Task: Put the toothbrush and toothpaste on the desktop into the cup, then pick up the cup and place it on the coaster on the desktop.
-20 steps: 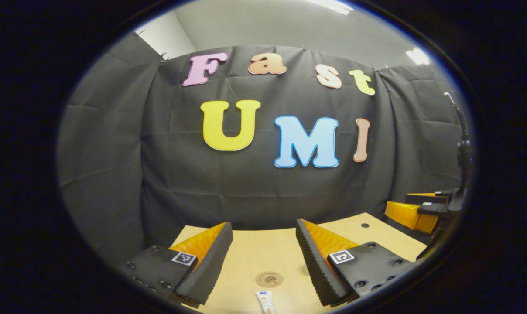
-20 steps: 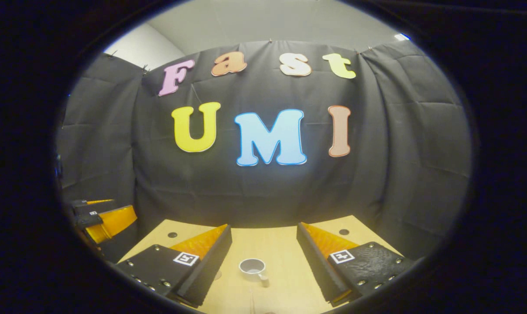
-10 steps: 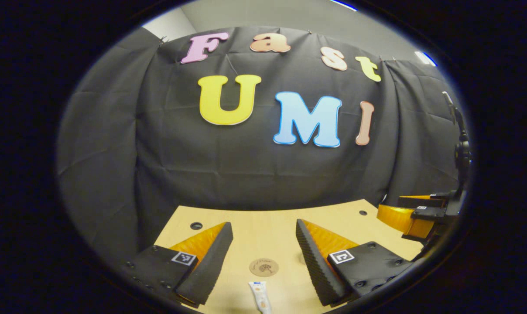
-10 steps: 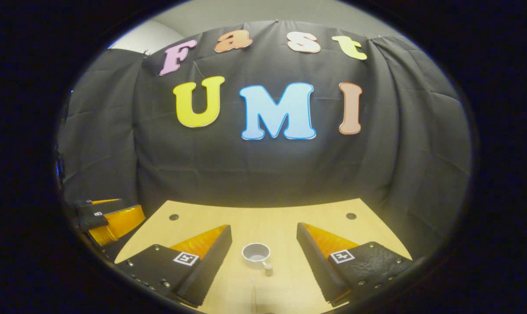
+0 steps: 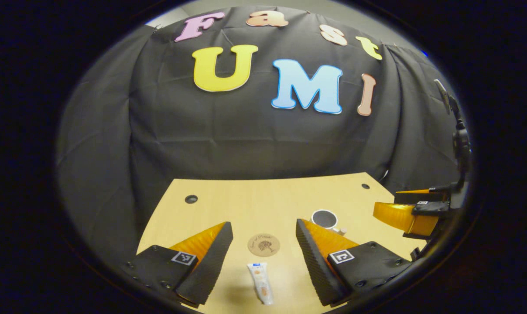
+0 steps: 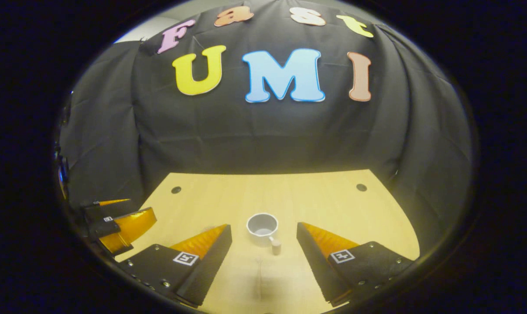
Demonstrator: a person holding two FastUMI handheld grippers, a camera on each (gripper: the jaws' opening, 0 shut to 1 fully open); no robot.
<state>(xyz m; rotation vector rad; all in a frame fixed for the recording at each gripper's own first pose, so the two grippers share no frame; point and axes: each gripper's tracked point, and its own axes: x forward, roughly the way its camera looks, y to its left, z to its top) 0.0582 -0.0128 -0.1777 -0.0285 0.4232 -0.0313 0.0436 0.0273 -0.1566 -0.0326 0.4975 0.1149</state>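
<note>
A white toothpaste tube [image 5: 260, 282] lies on the wooden desktop [image 5: 246, 205] between the fingers of my open left gripper [image 5: 263, 226], close to the camera. Just beyond it sits a round brown coaster [image 5: 264, 244]. The white cup [image 5: 324, 219] stands upright to the right, partly behind my right finger. In the right gripper view the cup [image 6: 262, 228] sits straight ahead, its handle toward me, with my open right gripper [image 6: 264, 226] above the desk before it. A thin pale toothbrush [image 6: 258, 277] lies faintly visible in front of the cup.
The desktop [image 6: 316, 205] has small dark holes [image 5: 191, 199] near its far corners and ends at the black cloth wall. The right gripper [image 5: 409, 213] hangs at the desk's right edge; the left gripper [image 6: 115, 222] hangs at its left edge.
Both views have tipped downward, so much more of the desktop shows. The cup has come into the left gripper view, and the whole toothpaste tube now shows. Both grippers stay open.
</note>
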